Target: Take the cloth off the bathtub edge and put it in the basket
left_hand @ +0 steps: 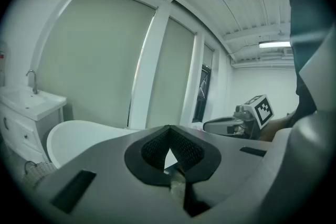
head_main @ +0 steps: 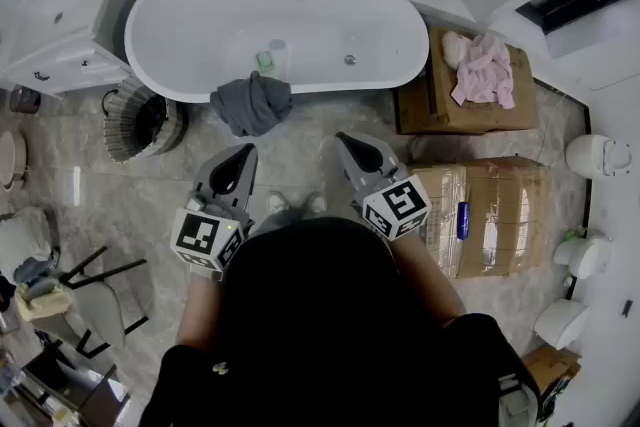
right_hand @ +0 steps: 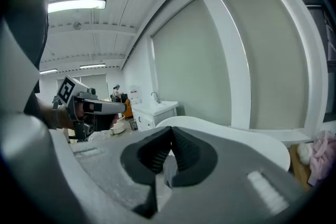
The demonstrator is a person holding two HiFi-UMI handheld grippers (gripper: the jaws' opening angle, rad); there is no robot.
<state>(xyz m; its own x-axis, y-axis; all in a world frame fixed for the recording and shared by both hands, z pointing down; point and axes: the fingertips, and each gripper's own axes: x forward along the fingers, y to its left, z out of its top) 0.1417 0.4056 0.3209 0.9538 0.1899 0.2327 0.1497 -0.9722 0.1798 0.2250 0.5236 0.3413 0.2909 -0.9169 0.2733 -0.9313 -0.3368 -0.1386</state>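
Note:
A dark grey cloth (head_main: 252, 103) hangs over the near edge of the white bathtub (head_main: 200, 5). A round basket (head_main: 140, 123) stands on the floor just left of the cloth. My left gripper (head_main: 247, 151) is shut and empty, and its tip is a short way below the cloth. My right gripper (head_main: 343, 137) is also shut and empty, to the right of the cloth and apart from it. Both are held side by side and point toward the tub. The left gripper view shows shut jaws (left_hand: 169, 128) over the tub (left_hand: 79, 136). The right gripper view shows the same (right_hand: 170, 131).
A white sink cabinet (head_main: 60, 15) stands left of the tub. Cardboard boxes (head_main: 480, 205) sit at the right, one with a pink cloth (head_main: 482, 70) on it. A small green item (head_main: 265, 60) lies inside the tub. White fixtures (head_main: 598, 155) line the right wall, and a chair (head_main: 90, 300) stands at lower left.

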